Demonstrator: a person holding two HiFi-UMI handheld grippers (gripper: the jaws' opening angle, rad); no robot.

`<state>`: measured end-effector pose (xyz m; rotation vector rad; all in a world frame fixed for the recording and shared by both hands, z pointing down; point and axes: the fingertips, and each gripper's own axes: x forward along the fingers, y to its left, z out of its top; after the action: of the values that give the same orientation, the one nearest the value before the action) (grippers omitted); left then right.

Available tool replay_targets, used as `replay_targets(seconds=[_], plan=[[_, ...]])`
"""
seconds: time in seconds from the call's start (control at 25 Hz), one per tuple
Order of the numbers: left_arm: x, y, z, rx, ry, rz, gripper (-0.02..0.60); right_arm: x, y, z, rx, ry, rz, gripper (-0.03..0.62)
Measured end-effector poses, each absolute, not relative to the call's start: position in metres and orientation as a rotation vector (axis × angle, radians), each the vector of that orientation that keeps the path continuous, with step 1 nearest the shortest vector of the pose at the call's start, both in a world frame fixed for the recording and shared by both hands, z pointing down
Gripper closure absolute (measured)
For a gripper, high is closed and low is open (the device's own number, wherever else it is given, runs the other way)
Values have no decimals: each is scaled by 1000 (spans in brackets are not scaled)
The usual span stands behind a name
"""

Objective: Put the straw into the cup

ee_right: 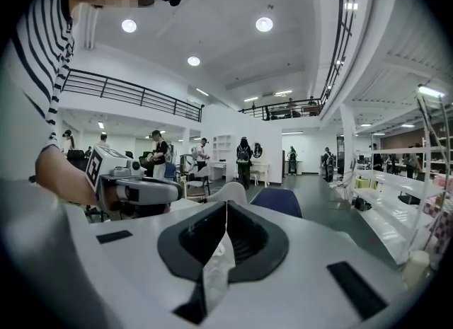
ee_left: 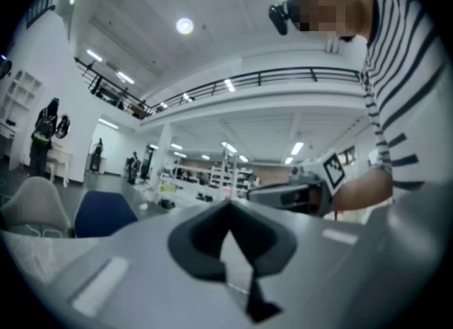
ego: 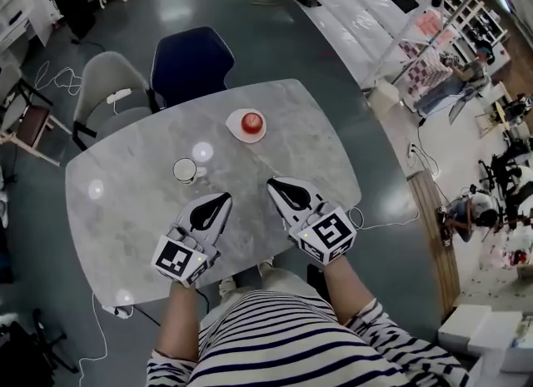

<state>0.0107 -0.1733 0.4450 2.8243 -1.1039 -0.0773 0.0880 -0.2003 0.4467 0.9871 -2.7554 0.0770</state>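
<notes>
This was a big, open work hall, like a lab or a workshop with desks. The ceiling was very high, with round lights (ee_right: 264, 24) in it. An upper floor ran along the walls behind a black railing (ee_right: 127, 88). Long white benches (ego: 350, 19) and racks of shelves (ee_right: 425, 158) stood in rows on a bare grey floor (ego: 250, 11). Cables (ego: 58, 77) trailed over that floor. People (ee_right: 244, 154) stood about at desks far off. Close by was a pale stone-look table (ego: 125, 210) with a blue chair (ego: 190, 61) and a grey chair (ego: 108, 86).
</notes>
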Motion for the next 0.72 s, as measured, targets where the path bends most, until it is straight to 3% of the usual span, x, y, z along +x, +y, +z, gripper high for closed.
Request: replay_targets(seconds=[0.72], plan=[[4,-184,470,2765,-1112,-80,574,111,-233,515,1055,-2601,254,586]])
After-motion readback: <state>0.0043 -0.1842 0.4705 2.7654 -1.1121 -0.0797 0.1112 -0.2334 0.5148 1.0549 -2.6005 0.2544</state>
